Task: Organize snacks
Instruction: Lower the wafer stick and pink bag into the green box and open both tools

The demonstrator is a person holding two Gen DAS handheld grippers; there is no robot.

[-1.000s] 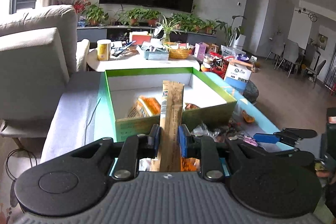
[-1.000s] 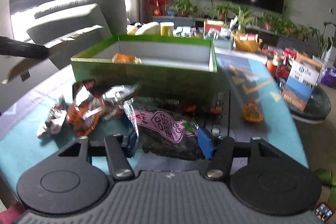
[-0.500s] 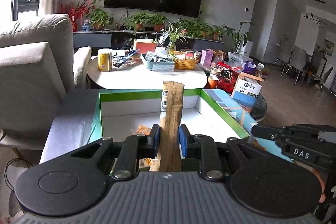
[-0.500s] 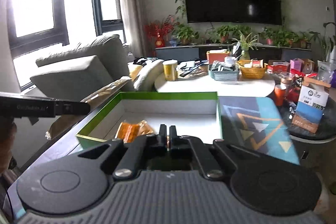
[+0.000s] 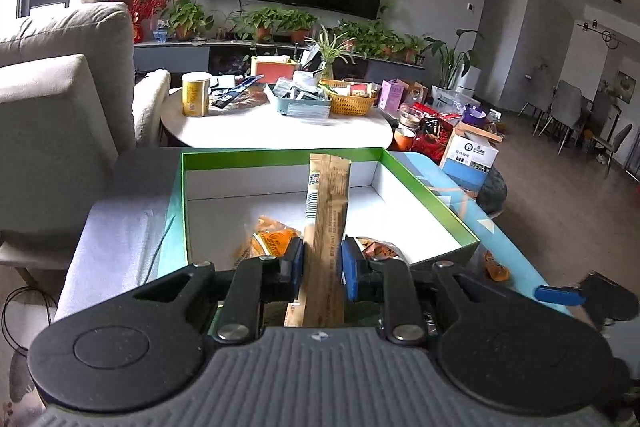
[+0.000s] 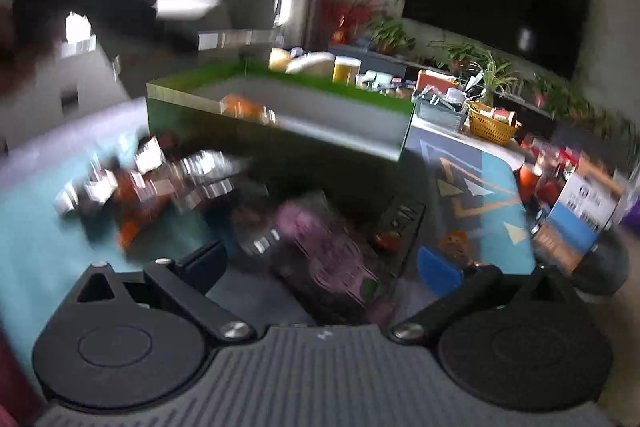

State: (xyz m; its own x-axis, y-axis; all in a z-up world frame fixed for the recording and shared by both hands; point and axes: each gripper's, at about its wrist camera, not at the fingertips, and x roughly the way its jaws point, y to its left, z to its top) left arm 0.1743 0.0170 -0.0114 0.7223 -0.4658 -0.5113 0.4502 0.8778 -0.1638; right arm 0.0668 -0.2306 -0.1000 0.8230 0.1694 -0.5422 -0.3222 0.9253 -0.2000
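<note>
My left gripper (image 5: 322, 259) is shut on a long tan snack stick (image 5: 328, 195), held upright over the near half of the green open box (image 5: 280, 154). An orange packet (image 5: 268, 239) and a darker packet (image 5: 378, 249) lie inside. The right wrist view is blurred. My right gripper (image 6: 322, 261) hangs low in front of the box (image 6: 280, 155), its jaws opening wide. A dark packet with a pink label (image 6: 340, 267) lies between them on the table, and the pads do not press it. One blue pad of the right gripper (image 5: 560, 294) shows in the left wrist view.
A heap of shiny wrappers (image 6: 152, 183) lies left of the packet on the teal mat. A black remote (image 6: 400, 223) and a small orange snack (image 6: 452, 241) lie right of it. Beyond the box stand a round white table (image 5: 248, 131) and a grey sofa (image 5: 60, 99).
The left gripper has carried the stick forward over the box. The right gripper, over the box with jaws together half a second ago, is now low at the pink-labelled packet with jaws wide.
</note>
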